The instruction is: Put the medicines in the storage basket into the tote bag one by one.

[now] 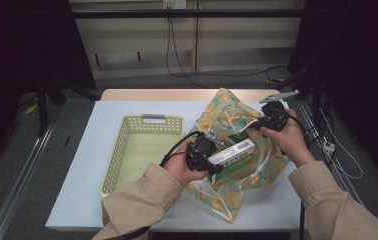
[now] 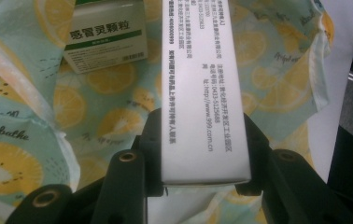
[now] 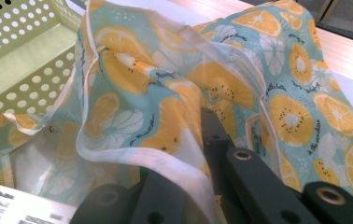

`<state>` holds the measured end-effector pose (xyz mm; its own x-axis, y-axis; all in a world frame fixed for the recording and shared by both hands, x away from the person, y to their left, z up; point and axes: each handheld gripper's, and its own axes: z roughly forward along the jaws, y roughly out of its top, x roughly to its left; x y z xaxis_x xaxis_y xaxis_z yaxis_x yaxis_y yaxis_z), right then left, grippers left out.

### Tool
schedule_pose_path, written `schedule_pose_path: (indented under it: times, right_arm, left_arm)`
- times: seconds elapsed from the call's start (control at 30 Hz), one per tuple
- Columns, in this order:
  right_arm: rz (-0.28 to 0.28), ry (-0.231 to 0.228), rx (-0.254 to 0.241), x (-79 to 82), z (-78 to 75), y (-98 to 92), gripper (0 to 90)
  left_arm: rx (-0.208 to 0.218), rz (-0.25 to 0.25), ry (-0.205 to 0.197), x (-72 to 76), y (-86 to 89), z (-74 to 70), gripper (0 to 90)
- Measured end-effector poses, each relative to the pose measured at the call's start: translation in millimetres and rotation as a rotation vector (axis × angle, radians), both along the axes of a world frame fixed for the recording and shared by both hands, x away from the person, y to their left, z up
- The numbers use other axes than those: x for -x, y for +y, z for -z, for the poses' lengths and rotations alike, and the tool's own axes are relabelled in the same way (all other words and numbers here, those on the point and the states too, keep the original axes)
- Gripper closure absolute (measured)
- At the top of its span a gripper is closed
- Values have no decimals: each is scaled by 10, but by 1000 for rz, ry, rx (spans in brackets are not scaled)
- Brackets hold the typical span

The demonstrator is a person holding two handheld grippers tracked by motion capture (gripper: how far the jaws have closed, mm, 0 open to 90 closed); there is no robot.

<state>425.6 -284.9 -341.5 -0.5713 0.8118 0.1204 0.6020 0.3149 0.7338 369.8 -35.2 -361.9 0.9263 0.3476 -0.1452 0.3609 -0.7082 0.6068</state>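
A fruit-print cloth bag [image 1: 225, 111] lies open on the white table [image 1: 89, 150]. My left gripper [image 1: 216, 162] is shut on a long white box [image 1: 233, 151] with black print and holds it over the bag's mouth. In the left gripper view the box [image 2: 198, 70] sits clamped between the jaws of the left gripper [image 2: 202, 156], above the bag's lining [image 2: 109, 116]. A green and white box [image 2: 107, 39] lies inside the bag. My right gripper [image 1: 263, 123] is shut on the bag's white-hemmed rim [image 3: 165, 161] and holds it up.
A pale yellow perforated basket [image 1: 118, 145] stands left of the bag, and its wall [image 3: 20, 56] appears close by in the right gripper view. Cables run along the floor behind the table and off its right edge.
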Motion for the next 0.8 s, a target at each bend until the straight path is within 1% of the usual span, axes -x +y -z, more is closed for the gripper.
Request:
schedule_pose_path:
  times: [0.1, 0.17, 0.27, 0.3, 0.33, 0.37, 0.47, 0.5, 0.57, 0.7, 0.73, 0.8]
  right_arm:
    - [6, 2, -4, 1, 4, -8, 893]
    - [4, 5, -3, 1, 9, -2, 892]
    - [0, 1, -3, -2, 12, 7, 892]
    - [1, 0, -4, -2, 12, 7, 892]
    - [1, 1, -5, -2, 12, 5, 892]
    - [3, 0, -5, -3, 11, 3, 893]
    - [8, 3, -6, -3, 10, -5, 893]
    - [8, 3, -8, -4, 9, -6, 893]
    - [7, 2, -7, -3, 8, -4, 892]
    - [6, 2, -9, -1, 6, 2, 892]
    - [6, 2, -9, -2, 6, 1, 893]
    - [7, 3, -9, -4, 8, -2, 893]
  left_arm:
    - [-3, 7, 3, 5, -63, 29, 632]
    - [-9, 0, -3, 8, -102, 51, 632]
    - [-7, -7, 4, -10, -135, 71, 632]
    - [0, -13, 4, -13, -149, 79, 632]
    - [-4, -8, 2, -25, -157, 81, 632]
    - [0, -15, 7, -27, -171, 88, 632]
    - [-5, -19, 3, -53, -205, 105, 632]
    - [-5, -20, 9, -58, -218, 111, 632]
    - [-6, -22, 7, -71, -239, 123, 632]
    - [-4, -39, 17, -95, -273, 161, 632]
    - [-9, -39, 17, -105, -283, 171, 632]
    - [-5, -45, 23, -117, -308, 185, 632]
